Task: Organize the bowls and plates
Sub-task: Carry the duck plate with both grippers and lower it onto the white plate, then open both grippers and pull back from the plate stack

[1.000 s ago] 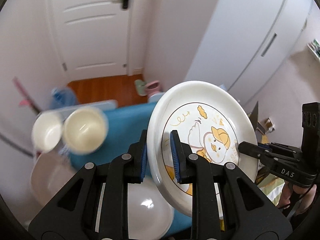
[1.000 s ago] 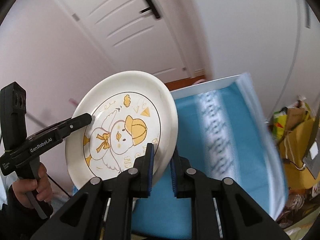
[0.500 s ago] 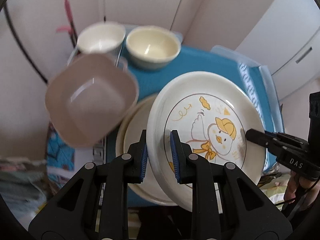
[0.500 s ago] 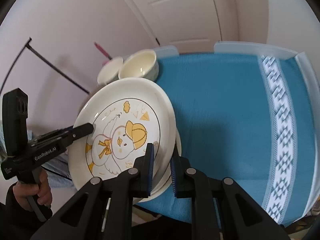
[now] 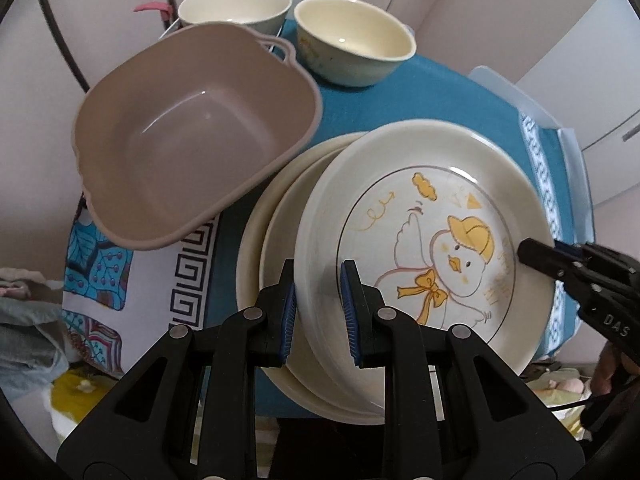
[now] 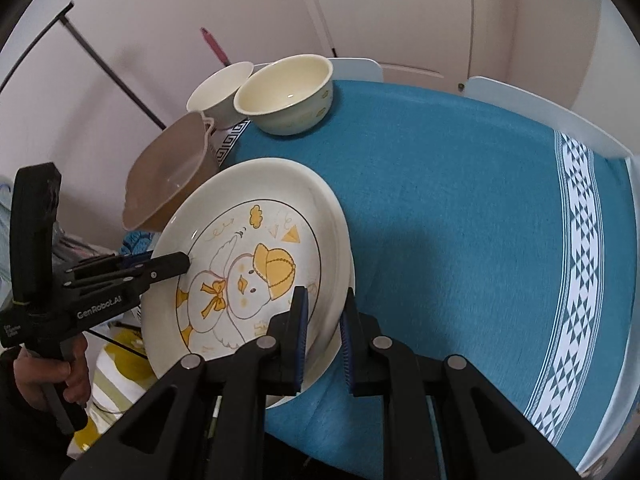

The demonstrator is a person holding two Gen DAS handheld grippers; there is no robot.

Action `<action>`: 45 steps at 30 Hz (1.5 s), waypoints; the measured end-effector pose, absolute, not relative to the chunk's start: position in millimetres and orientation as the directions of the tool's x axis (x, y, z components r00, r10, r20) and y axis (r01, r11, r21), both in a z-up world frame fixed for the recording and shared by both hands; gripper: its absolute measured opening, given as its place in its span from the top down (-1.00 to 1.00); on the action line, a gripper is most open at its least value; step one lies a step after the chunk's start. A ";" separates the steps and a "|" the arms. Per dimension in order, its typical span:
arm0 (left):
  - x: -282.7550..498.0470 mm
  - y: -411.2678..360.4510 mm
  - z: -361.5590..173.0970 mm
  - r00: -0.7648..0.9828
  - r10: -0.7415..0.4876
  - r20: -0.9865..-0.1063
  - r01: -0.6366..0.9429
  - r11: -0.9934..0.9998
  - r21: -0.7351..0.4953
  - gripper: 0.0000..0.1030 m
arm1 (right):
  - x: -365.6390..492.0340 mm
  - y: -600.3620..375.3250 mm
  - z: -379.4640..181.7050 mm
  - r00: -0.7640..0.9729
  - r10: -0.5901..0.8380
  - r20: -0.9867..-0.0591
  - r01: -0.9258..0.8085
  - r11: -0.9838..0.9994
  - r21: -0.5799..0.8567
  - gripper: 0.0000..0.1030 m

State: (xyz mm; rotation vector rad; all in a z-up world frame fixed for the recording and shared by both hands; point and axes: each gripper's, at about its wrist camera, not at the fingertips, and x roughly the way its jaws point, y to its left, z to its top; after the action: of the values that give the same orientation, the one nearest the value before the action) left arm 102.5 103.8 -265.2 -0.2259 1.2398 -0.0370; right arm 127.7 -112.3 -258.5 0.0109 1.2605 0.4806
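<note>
I have the duck plate pinched at opposite rims, left tongs and right tongs both clamped tight. It sits tilted just over the stacked plates on the table, leaning toward my right side.

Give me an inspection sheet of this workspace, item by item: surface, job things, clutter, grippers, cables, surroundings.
Surface: table under a blue cloth.
Job's things: duck plate held tilted over a stack of plain plates; two cream bowls at the far end; a taupe basin beside the stack.
Clutter: patterned cloth under the basin.
Grippers: left gripper and right gripper each shut on opposite rims of the duck plate.
Cables: a thin dark cord near the left hand.
Surroundings: white door, pale walls, pink-handled tool.
</note>
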 end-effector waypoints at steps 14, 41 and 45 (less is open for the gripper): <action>97.4 71.9 -272.3 0.338 0.012 -0.941 -0.054 0.999 -0.007 0.63 | 124.5 -106.1 -263.3 0.209 0.330 -0.921 -0.399 0.888 0.227 0.72; 97.7 16.4 -271.9 0.368 0.238 -0.899 0.010 0.966 0.259 0.63 | 124.5 -94.4 -270.7 0.217 0.291 -0.932 -0.429 0.886 0.177 0.72; 97.4 7.2 -268.6 0.388 0.295 -0.873 0.025 0.944 0.330 0.63 | 124.4 -92.4 -274.8 0.201 0.289 -0.936 -0.429 0.885 0.181 0.72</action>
State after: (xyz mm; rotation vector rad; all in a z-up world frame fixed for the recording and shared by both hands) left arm 97.4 7.2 -268.6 0.3113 1.1642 0.1755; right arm 124.4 -92.4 -274.8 -0.1291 1.2739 0.5029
